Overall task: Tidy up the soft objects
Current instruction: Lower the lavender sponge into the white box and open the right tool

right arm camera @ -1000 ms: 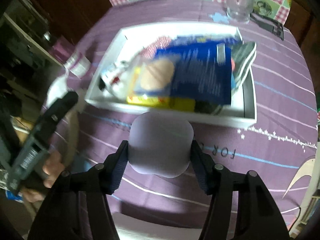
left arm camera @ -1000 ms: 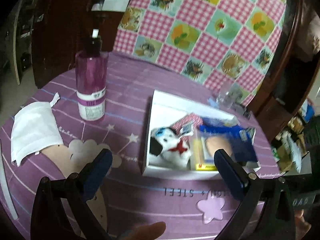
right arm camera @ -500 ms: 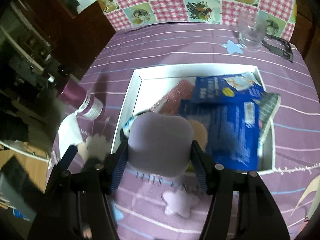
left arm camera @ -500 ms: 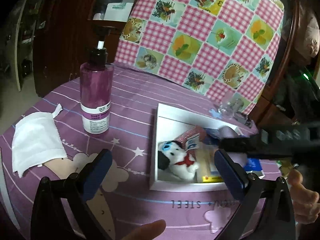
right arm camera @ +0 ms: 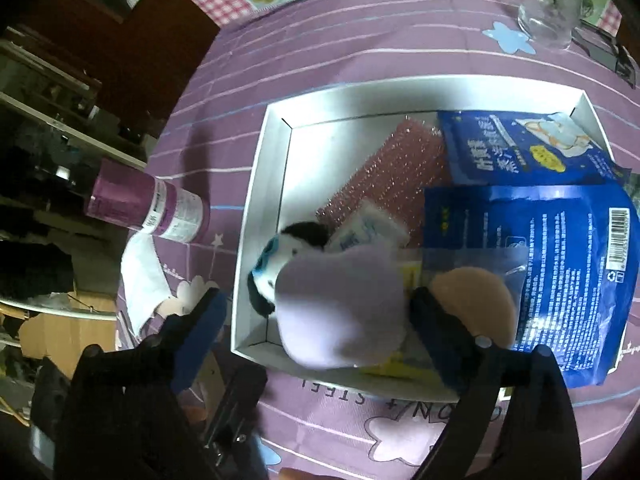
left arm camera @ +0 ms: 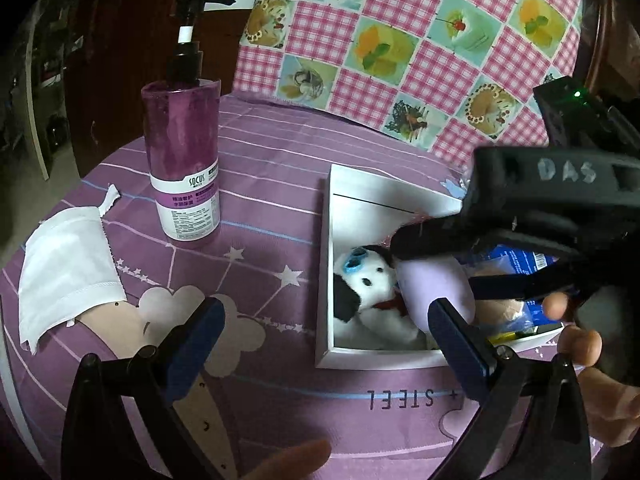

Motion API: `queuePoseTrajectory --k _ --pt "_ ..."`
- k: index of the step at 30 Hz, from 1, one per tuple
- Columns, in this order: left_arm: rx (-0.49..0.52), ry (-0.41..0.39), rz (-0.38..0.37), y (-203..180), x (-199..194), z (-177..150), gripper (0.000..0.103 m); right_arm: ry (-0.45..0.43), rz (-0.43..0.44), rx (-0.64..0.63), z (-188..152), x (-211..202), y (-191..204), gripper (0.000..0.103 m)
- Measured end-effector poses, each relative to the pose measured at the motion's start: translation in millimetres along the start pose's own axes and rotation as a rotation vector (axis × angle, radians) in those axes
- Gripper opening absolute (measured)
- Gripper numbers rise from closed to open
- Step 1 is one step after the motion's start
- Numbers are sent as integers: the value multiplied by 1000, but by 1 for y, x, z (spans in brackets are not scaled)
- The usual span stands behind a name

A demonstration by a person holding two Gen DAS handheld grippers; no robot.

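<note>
Right wrist view: right tongs (right arm camera: 316, 320) hang over the near-left corner of a white box (right arm camera: 262, 184) on a purple-clothed tabletop (right arm camera: 360, 32), jaws just sprung wide (nothing clamped now). A lilac soft pad (right arm camera: 340, 304) sits between the blue fingertips w/ a clear gap on its left side; it lies in the box atop a black-and-white plush dog (right arm camera: 288, 248); contact w/ the right fingertip can't be judged. Also in the box: a pink glittery sponge (right arm camera: 396, 168), two blue packets (right arm camera: 532, 264), a tan round puff (right arm camera: 476, 304) in clear wrap on yellow card. Outside it, at left, a purple pump bottle (right arm camera: 148, 208) stands upright and a white cloth (right arm camera: 140, 276) lies flat just beside it. A clear glass (right arm camera: 548, 8) stands well apart near the far edge.

Left wrist view: left tongs (left arm camera: 324, 344) wide open and empty, held over bare cloth just short of the box's near-left side. Same pad (left arm camera: 436, 292) shows resting against the dog (left arm camera: 368, 292), w/ the right tool's black fingers reaching in from the right; a person's fingers (left arm camera: 576, 340) grip that tool. Pink checked cloth (left arm camera: 420, 52) hangs behind the tabletop.
</note>
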State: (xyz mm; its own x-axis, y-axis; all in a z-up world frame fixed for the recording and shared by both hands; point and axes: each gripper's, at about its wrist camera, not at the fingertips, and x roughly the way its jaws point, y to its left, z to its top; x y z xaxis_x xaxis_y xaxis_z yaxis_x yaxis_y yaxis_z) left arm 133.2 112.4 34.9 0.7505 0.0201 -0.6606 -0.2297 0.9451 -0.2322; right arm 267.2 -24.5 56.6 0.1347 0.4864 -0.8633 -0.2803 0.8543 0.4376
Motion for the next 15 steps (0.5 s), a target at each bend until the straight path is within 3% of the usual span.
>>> queuePoseTrajectory --k 2,9,15 --pt "8 0 5 -2 0 0 103 -24 -1 8 -1 -7 -1 98" --pt "5 -10 6 -2 -3 2 103 -129 -126 5 -7 -35 -6 98" --pt "11 -11 7 -3 -6 2 103 -194 -147 -22 -15 -57 -4 98"
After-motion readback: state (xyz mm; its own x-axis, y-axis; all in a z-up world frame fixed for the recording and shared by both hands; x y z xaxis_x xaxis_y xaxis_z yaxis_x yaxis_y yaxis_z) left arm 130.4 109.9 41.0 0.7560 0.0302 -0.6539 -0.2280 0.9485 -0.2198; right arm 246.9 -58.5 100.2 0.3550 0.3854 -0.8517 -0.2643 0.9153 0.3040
